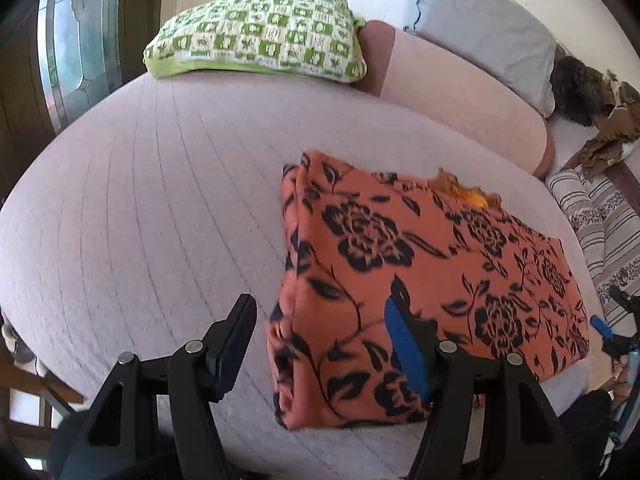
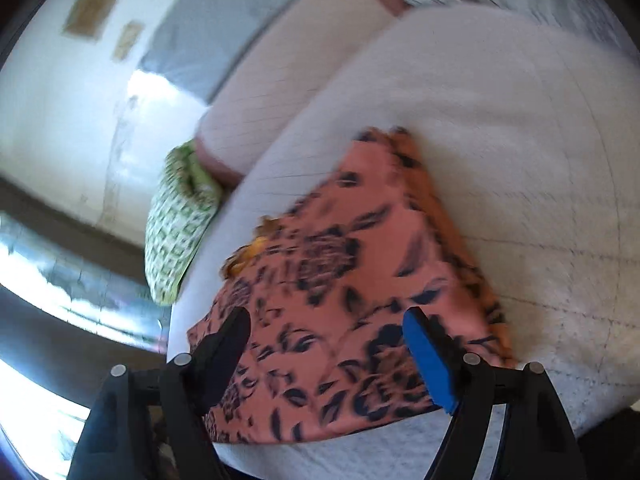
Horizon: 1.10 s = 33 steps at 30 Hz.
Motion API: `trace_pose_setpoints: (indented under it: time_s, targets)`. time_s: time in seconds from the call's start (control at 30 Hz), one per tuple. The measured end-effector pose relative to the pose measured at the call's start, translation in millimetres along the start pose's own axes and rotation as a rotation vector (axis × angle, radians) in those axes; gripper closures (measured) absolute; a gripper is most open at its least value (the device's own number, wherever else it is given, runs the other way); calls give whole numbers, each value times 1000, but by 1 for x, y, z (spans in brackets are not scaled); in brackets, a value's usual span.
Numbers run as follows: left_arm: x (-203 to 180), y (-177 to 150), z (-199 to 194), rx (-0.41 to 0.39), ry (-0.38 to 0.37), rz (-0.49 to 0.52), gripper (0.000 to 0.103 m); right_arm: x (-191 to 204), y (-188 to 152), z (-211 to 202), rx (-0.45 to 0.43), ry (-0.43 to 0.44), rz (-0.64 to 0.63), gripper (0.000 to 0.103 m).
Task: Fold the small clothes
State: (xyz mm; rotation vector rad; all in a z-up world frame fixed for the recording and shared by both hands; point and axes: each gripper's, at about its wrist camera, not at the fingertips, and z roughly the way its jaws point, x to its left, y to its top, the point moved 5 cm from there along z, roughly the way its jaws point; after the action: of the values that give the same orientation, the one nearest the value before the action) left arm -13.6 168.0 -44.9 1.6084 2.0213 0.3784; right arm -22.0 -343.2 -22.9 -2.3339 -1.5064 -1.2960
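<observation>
1. Lying flat on the bed is the folded orange cloth with black flowers. It is sitting near the bed's front edge, toward the right side in the left wrist view.
2. The left claw is hanging over the cloth's left front corner. Its bare finger is over the bed cover just beside the cloth's left edge, and its blue-padded finger is over the cloth itself.
3. The left claw is standing wide open and is holding nothing. I cannot tell if the blue pad is touching the cloth.
4. The right claw is hanging over the cloth too, near the front edge of the bed. Both of its fingers are showing over the flower print.
5. The right claw is also spread wide with nothing between its fingers. This view is blurry, so I cannot tell if it is touching the cloth.
6. In the left wrist view, the tip of the right claw is peeking in just past the cloth's right edge.
7. A green and white pillow is resting at the far edge of the bed, well apart from the cloth. A pink bolster is lying beside it.
</observation>
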Motion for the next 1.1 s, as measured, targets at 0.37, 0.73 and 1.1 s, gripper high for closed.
trace_pose_setpoints:
  time_s: [0.37, 0.73, 1.1]
  targets:
    - [22, 14, 0, 4, 86, -79, 33, -12, -3, 30, 58, -51, 16, 21]
    - [30, 15, -7, 5, 160, -45, 31, -14, 11, 1, -41, -39, 46, 22]
    - [-65, 15, 13, 3, 35, 88, 31, -51, -64, -19, 64, -85, 235, 21]
